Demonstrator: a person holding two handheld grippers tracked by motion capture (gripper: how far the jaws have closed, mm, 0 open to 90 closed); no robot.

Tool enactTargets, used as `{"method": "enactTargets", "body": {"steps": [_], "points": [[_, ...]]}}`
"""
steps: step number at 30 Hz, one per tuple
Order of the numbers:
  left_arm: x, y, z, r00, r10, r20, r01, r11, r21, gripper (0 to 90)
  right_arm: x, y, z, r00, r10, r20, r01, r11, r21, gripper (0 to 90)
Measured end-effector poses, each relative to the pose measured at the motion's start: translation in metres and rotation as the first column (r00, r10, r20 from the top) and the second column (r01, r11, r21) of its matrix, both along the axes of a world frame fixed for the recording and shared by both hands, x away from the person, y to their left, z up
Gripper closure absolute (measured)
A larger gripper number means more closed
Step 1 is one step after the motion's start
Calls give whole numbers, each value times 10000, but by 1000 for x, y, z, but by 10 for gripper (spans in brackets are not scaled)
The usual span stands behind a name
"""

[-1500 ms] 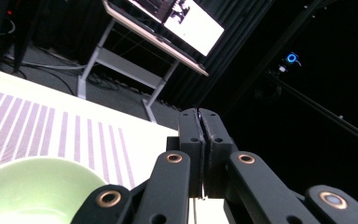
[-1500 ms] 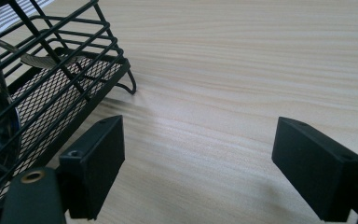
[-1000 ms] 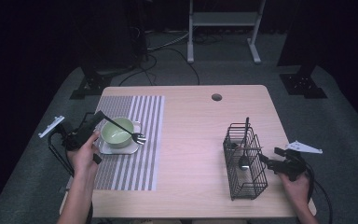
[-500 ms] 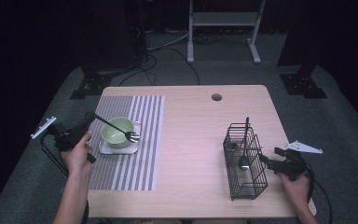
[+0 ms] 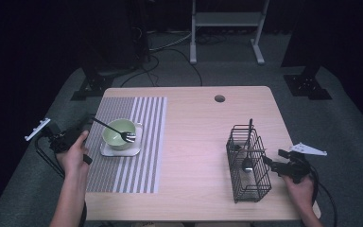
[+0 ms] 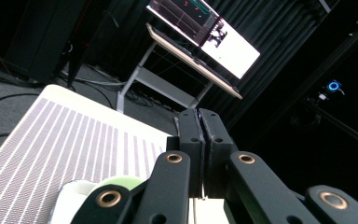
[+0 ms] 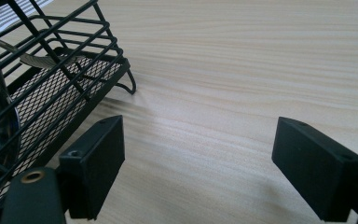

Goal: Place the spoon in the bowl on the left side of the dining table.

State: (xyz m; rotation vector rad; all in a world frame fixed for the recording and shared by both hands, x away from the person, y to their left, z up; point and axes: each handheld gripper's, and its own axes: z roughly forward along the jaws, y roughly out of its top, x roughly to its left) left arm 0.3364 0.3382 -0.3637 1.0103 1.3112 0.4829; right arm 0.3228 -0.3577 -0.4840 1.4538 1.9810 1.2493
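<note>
While the left gripper [image 5: 89, 124], jaws pressed shut, sits beside the fork [image 5: 113, 130] lying across the green bowl [image 5: 118, 132], and the right gripper [image 7: 196, 163] gapes wide near the wire basket [image 5: 248, 163], we judge a centred handle grip best.

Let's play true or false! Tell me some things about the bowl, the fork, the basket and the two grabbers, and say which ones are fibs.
1. The green bowl sits on the striped mat. True.
2. A fork rests across the bowl. True.
3. The wire basket lies tipped over. False: it stands upright.
4. The right gripper is closed. False: its fingers are wide apart.
5. The left gripper is closed. True.
</note>
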Motion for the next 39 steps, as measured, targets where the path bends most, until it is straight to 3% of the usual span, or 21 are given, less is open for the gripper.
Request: {"method": "enactTargets", "body": {"steps": [14,23,39], "points": [[1,17,-6,9984,561,-119,-563,9983,-139,891,0,0,0,10000,9,-10,-9,10000,-45,160],[1,32,-12,9935,1093,-331,-1099,9938,-183,891,0,1,0,10000,24,-32,-24,10000,-65,160],[6,36,-16,9884,1453,-450,-1459,9893,-89,891,0,1,0,10000,23,-32,-23,9999,-97,160]]}}
